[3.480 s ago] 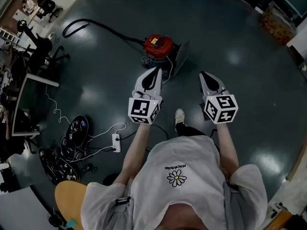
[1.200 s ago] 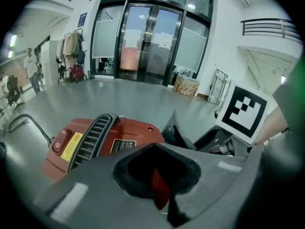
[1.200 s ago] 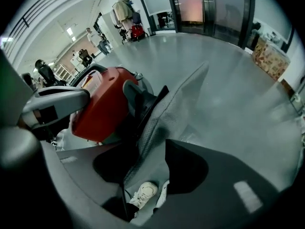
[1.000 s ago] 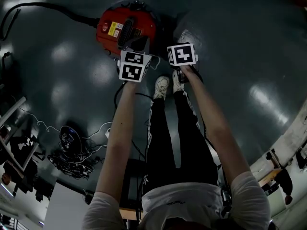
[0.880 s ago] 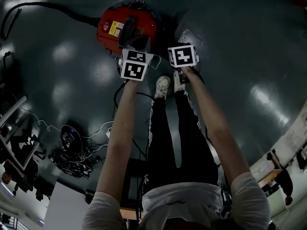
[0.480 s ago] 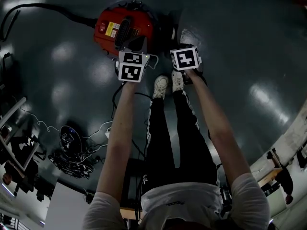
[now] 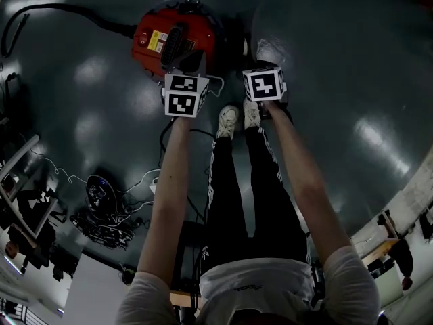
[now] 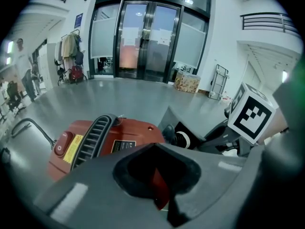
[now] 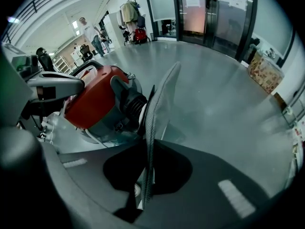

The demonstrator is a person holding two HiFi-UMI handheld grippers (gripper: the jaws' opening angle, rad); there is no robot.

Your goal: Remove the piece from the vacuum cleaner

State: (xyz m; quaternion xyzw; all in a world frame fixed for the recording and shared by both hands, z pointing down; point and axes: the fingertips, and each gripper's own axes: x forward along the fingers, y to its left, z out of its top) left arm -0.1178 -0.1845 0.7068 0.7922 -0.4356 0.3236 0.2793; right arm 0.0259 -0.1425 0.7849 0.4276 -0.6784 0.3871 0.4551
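Note:
The red vacuum cleaner (image 7: 177, 38) lies on the dark floor just ahead of both marker cubes. In the left gripper view its red body (image 8: 109, 142) with the black ribbed handle fills the middle. My left gripper (image 8: 162, 199) is shut on a red edge of that body. A flat grey fabric piece (image 9: 159, 104) stands on edge from the vacuum's black port (image 9: 131, 104). My right gripper (image 9: 143, 190) is shut on its lower edge. In the head view the piece (image 7: 269, 49) shows pale, beyond the right cube (image 7: 264, 84).
A black hose (image 7: 61, 9) runs from the vacuum to the far left. A power strip and tangled cables (image 7: 101, 202) lie at the left, and the person's shoes (image 7: 230, 120) stand just behind the grippers. Glass doors (image 8: 147, 37) and a cardboard box (image 8: 187, 83) are far off.
Since 3.5 s ago the person has come right up to the vacuum and both grippers have reached it. In the last second the right gripper has drifted slightly right, away from the left one.

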